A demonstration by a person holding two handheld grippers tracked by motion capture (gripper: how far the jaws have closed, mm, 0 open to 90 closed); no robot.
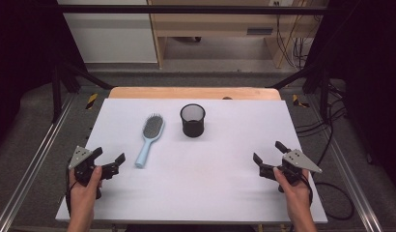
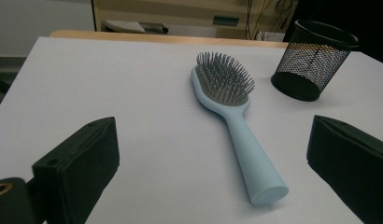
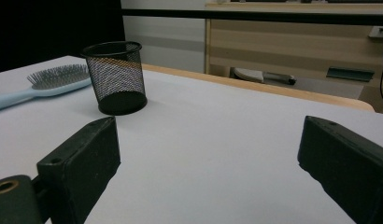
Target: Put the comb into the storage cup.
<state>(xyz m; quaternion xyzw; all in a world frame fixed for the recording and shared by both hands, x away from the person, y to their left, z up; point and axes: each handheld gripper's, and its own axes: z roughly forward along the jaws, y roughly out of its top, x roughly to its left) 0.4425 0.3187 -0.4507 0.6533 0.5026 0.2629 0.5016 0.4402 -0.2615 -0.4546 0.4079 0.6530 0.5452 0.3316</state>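
Nearest, the left gripper point(image 1: 109, 163) and the right gripper point(image 1: 269, 157) hovered low over the near corners of the white table point(image 1: 225, 193), each with its jaws spread apart and nothing between them. Just ahead of the left one lay the light-blue hairbrush point(image 1: 149, 139), bristles up, handle end towards it. Beyond stood the black mesh cup point(image 1: 192, 120), upright and apart from the brush. It looked like the approach step; next, the left jaws would likely need to straddle the handle and close.
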